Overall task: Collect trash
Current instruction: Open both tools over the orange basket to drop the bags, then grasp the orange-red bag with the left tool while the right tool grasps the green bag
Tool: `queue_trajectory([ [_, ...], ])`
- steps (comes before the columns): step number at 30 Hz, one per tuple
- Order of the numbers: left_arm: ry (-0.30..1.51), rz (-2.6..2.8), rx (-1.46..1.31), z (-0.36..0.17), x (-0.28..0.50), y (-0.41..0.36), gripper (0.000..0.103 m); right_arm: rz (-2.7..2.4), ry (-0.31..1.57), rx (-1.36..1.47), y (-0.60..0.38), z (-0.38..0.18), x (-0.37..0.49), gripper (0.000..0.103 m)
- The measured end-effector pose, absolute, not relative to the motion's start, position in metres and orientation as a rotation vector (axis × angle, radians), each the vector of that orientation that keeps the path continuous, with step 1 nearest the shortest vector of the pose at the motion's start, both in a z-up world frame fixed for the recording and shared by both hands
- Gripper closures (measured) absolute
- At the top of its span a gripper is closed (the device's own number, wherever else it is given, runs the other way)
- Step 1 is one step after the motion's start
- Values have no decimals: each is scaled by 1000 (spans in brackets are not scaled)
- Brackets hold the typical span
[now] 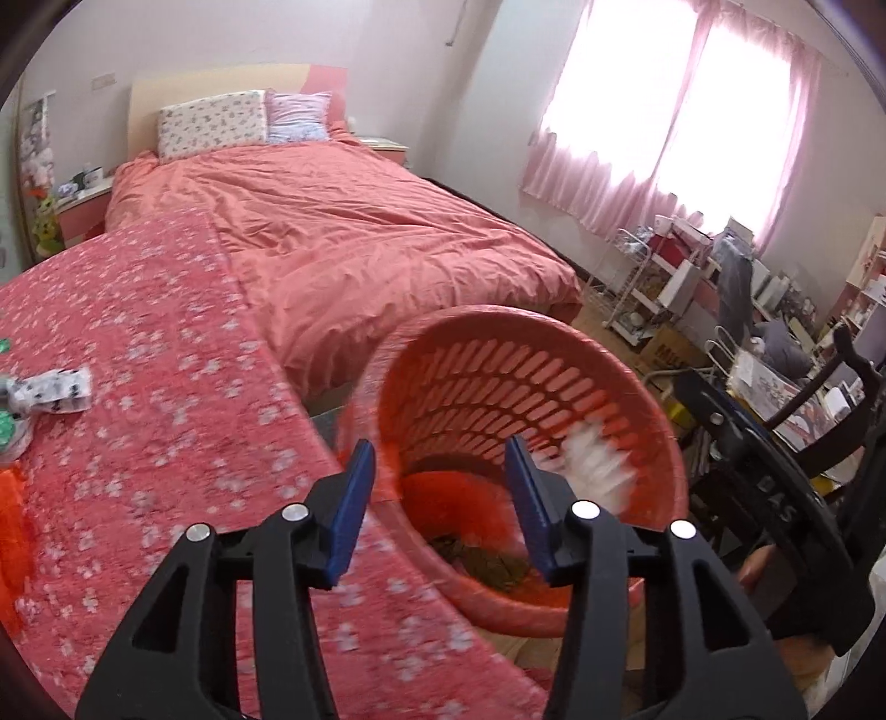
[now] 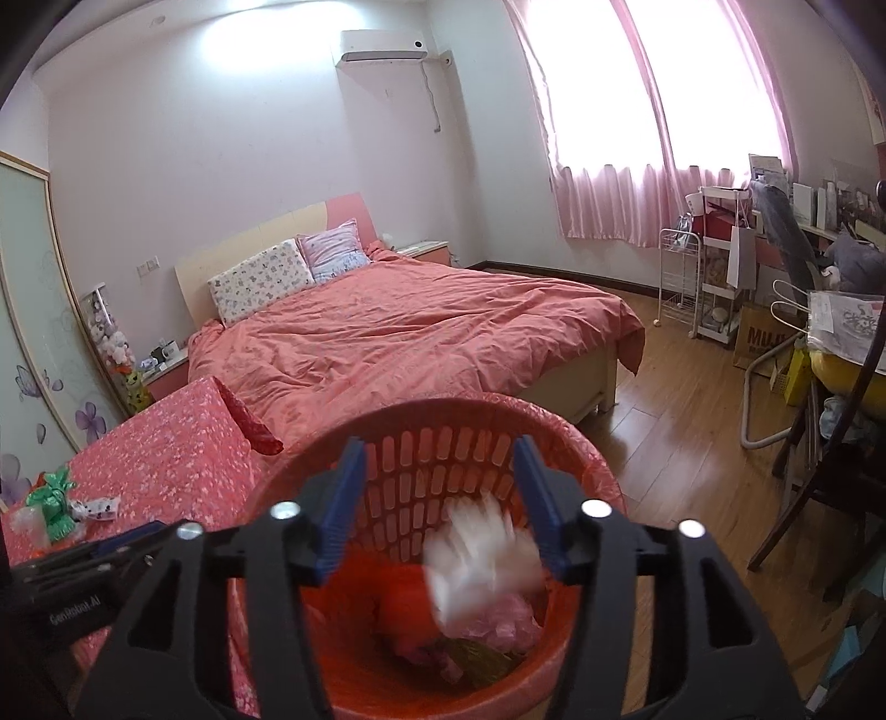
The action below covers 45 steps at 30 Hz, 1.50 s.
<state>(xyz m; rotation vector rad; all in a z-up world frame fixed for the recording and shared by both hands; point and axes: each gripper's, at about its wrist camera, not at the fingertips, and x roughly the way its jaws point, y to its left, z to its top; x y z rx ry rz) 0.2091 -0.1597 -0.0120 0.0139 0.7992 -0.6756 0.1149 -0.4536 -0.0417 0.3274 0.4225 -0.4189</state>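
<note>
Right wrist: bed (image 2: 421, 332) beyond basket (image 2: 581, 448), table (image 2: 166, 443) beside it

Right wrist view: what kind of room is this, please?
A home bedroom, most likely: a made bed with pillows, pink curtains over a bright window, and a wall air conditioner.

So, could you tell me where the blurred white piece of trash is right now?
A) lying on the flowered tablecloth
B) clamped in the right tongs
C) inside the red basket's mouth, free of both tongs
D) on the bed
C: the white piece shows as a motion-blurred shape within the red basket, while the right tongs and left tongs both stand open, gripping nothing.
</note>
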Motion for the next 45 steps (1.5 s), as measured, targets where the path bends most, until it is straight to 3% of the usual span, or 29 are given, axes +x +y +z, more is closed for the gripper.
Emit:
queue_trajectory([
  [7, 770, -561, 45, -11, 208, -119, 47, -416, 432, 298, -444, -40, 111, 39],
  [29, 747, -174, -45, -8, 229, 89, 47, -188, 481, 194, -331, -21, 134, 39],
  [42, 838, -252, -106, -31, 261, 90, 47, -136, 522, 152, -293, -22, 143, 39],
  [45, 844, -276, -112, -33, 260, 86, 56, -124, 531, 140, -283, -23, 145, 39],
])
